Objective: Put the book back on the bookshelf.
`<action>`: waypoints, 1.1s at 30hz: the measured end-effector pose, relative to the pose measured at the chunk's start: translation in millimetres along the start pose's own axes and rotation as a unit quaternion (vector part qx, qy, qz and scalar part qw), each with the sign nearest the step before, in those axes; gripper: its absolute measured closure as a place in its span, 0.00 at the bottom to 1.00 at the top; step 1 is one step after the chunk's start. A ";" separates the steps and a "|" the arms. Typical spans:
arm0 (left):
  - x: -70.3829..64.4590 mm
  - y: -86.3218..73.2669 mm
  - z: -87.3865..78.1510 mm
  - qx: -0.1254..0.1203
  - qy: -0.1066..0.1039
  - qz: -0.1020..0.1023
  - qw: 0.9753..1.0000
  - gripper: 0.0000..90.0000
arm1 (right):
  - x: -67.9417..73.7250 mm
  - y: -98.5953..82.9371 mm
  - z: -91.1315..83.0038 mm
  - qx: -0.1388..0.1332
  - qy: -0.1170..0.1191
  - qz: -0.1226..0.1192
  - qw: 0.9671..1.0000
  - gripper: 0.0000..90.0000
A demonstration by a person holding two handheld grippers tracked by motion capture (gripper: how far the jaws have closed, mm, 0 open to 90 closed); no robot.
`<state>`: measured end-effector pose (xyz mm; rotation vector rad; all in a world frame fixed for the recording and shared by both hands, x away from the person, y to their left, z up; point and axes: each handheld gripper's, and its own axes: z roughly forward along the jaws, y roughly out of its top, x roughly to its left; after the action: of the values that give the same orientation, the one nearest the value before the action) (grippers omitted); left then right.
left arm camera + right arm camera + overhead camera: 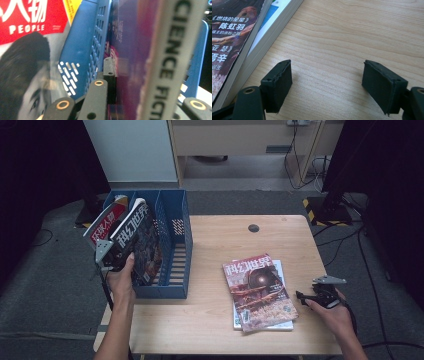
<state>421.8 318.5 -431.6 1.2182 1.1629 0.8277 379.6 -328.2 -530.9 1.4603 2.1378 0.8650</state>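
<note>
My left gripper point(107, 257) is shut on a dark science-fiction magazine point(137, 237), which leans to the left with its lower end inside the blue file rack point(175, 245). In the left gripper view its grey spine point(170, 57) stands between the jaws of my left gripper point(140, 82), and a blue divider point(85, 45) separates it from a red "People" magazine point(27, 37) in the leftmost slot point(105, 222). My right gripper point(302, 296) rests open on the table, just right of a stack of two magazines point(257, 290). Nothing lies between the jaws of my right gripper point(327, 82).
The rack stands at the left edge of the wooden table point(225, 235); its right slot holds nothing. The stack's top magazine point(229, 37) lies on a thicker white book point(269, 32). A dark round cap point(254, 228) sits near the far edge. Cables cross the floor beyond.
</note>
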 end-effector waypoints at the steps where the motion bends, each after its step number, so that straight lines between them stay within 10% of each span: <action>1: 0.7 -0.2 -0.5 0.000 0.002 -0.001 1.000 0.91 | 0.0 0.0 0.0 0.000 0.000 0.000 1.000 0.27; 33: 0.5 -1.8 3.0 -0.013 -0.002 -0.007 1.000 0.91 | 0.3 0.2 -0.1 0.001 0.000 0.001 1.000 0.27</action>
<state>424.6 317.8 -433.6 1.1876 1.1533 0.8275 379.6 -327.9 -530.8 1.4644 2.1372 0.8637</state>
